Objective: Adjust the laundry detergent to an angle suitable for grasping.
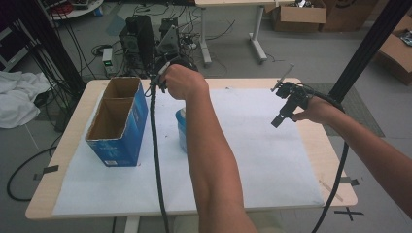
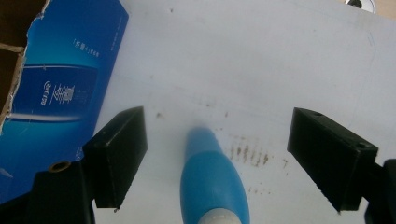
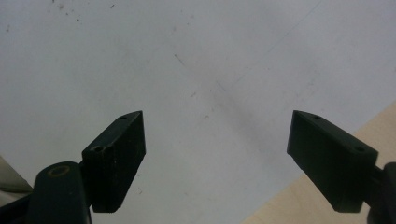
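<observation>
- A person stands at a pale wooden worktop (image 1: 73, 121) covered by a white sheet (image 1: 252, 150), holding a set of tongs in each hand.
- The left tongs (image 2: 215, 154) hang above a blue bottle (image 2: 212, 182), their two black jaws spread wide on either side of it and not touching it. They hold nothing.
- The bottle has a rounded blue body tapering to a paler tip. In the high view it (image 1: 180, 128) sits on the sheet just right of a blue cardboard box (image 1: 119, 124), partly hidden behind the left forearm (image 1: 209, 155).
- Jaws straddling the bottle suggest a reach lined up to pick it up, likely to put it in the box nearby.
- The box is open at the top and split by a cardboard wall into two compartments. Both look empty, showing only brown inner walls.
- The right tongs (image 3: 215, 154) are held well apart, over bare sheet near the worktop's right edge, jaws wide and empty. In the high view they (image 1: 286, 104) point down and seem to wait out of the way.
- Small dark smudges mark the sheet beside the bottle.
</observation>
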Available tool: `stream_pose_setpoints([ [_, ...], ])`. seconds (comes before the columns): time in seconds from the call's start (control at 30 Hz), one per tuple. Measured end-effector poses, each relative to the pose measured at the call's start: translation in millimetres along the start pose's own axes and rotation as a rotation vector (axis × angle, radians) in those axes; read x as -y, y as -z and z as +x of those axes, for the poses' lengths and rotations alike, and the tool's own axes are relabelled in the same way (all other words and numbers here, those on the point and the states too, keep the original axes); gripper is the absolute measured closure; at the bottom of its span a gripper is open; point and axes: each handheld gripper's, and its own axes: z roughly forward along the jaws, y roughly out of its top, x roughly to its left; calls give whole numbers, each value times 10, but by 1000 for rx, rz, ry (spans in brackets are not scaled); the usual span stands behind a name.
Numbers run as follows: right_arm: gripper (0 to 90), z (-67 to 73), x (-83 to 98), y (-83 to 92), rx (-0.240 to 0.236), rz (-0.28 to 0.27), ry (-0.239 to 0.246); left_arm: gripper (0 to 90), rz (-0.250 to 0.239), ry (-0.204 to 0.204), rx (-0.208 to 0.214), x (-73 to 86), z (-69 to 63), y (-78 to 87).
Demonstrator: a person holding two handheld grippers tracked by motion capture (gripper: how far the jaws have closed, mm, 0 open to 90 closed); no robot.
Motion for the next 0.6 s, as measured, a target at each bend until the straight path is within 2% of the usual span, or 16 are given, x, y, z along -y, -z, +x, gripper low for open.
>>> stream_pose_setpoints([
  [0.3, 193, 56, -7, 10, 3, 0, 15, 203, -14, 17, -17, 114, 49, 147],
  [0.6, 194, 116, -8, 18, 7, -5, 36, 204, -20, 21, -38, 223, 63, 216],
])
